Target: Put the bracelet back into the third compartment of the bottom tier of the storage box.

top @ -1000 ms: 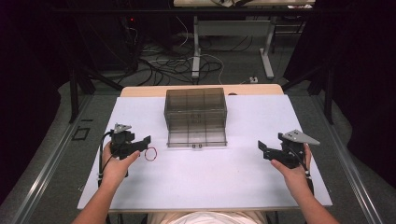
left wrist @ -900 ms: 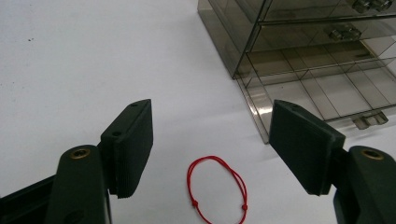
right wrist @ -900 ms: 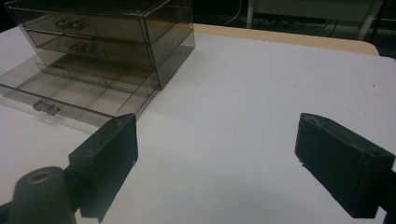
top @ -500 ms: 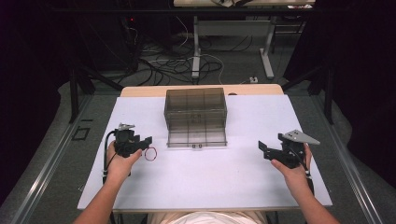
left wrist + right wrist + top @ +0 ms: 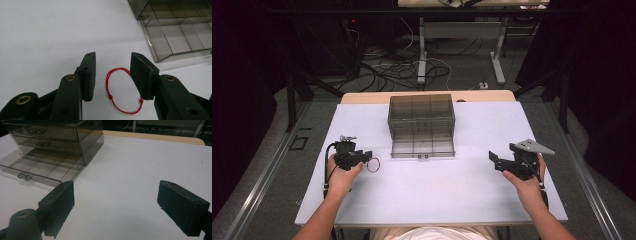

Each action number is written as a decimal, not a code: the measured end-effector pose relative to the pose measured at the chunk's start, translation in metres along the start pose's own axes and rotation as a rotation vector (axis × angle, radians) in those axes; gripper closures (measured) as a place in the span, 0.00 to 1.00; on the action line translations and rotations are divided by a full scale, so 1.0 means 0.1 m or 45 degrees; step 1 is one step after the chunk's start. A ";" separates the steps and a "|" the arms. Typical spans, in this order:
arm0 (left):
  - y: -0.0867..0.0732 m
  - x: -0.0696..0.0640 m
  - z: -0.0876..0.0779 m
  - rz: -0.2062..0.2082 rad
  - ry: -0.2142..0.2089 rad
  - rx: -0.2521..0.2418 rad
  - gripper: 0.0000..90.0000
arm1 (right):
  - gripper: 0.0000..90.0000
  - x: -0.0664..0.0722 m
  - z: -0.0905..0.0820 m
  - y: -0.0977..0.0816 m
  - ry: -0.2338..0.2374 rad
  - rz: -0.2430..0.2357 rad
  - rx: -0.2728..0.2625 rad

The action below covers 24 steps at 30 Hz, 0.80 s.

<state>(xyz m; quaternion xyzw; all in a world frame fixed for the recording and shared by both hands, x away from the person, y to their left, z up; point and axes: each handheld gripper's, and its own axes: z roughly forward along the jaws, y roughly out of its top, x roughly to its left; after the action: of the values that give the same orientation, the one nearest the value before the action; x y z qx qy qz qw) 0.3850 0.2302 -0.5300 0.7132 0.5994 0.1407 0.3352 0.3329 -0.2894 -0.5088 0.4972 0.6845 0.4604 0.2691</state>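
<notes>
Your left gripper (image 5: 112, 75) has just been closing its jaws around the red string loop (image 5: 123, 90), which lies flat on the white table (image 5: 427, 195) just left of the smoky drawer cabinet (image 5: 421, 125) and a little nearer to you; a second ago that gripper sat slightly farther back with the jaws wider, and it has since eased toward you over the loop; in the left gripper view the loop lies between the two pads with white table showing on both sides, so the jaws stand partly open and grip nothing yet; I judge this as the pick-up about to land, with the cabinet's bottom drawer (image 5: 47, 167) pulled out and waiting as the likely place for the loop; your right gripper (image 5: 115, 207) hangs well to the right of the cabinet, jaws spread wide with only bare table between them; hard to read: the near end of the loop runs close under the right-hand pad, so I cannot tell whether the pad already brushes the string; the drawer's compartments look empty through tinted plastic.
</notes>
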 end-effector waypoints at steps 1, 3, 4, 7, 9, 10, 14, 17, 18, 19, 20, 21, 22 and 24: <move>0.00 0.01 -0.01 0.001 -0.007 0.024 0.65 | 0.15 0.00 -0.01 0.00 0.002 -0.002 0.017; -0.02 0.03 0.01 -0.023 0.004 0.030 0.66 | 0.16 0.00 0.00 0.00 0.002 -0.002 0.015; -0.02 0.03 0.01 -0.023 0.004 0.030 0.67 | 0.16 0.00 0.00 0.00 0.006 0.004 0.013; -0.02 0.03 0.02 -0.040 0.008 0.031 0.68 | 0.16 -0.01 0.00 0.00 0.005 -0.007 0.017; -0.03 0.04 0.03 -0.048 0.010 0.027 0.69 | 0.16 -0.01 0.01 -0.01 0.002 -0.003 0.012; -0.03 0.04 0.03 -0.044 0.012 0.035 0.69 | 0.16 -0.01 0.01 -0.01 0.002 -0.003 0.012; -0.03 0.05 0.03 -0.049 0.009 0.063 0.72 | 0.16 0.00 0.01 -0.01 0.004 0.005 0.014; -0.04 0.04 0.05 -0.060 0.018 0.058 0.75 | 0.16 -0.01 0.01 -0.01 0.007 0.005 0.015; -0.04 0.04 0.05 -0.066 0.018 0.060 0.76 | 0.16 -0.01 0.01 -0.01 0.007 0.004 0.014; -0.04 0.04 0.05 -0.064 0.017 0.072 0.77 | 0.16 -0.01 0.01 -0.01 0.007 0.005 0.015; -0.05 0.04 0.06 -0.064 0.019 0.076 0.77 | 0.16 -0.01 0.01 -0.01 0.007 0.005 0.015; -0.05 0.04 0.06 -0.064 0.023 0.078 0.78 | 0.16 -0.01 0.00 -0.01 0.004 0.001 0.023; -0.05 0.03 0.07 -0.062 0.025 0.075 0.79 | 0.16 -0.01 0.01 -0.01 0.010 0.002 0.022; -0.05 0.04 0.06 -0.056 0.018 0.111 0.80 | 0.16 -0.01 0.01 -0.01 0.008 0.002 0.016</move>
<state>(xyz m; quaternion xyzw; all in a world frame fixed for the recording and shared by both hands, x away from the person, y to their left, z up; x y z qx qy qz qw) 0.3861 0.2321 -0.5388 0.7127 0.6229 0.1119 0.3026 0.3337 -0.2900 -0.5102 0.4979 0.6878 0.4578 0.2635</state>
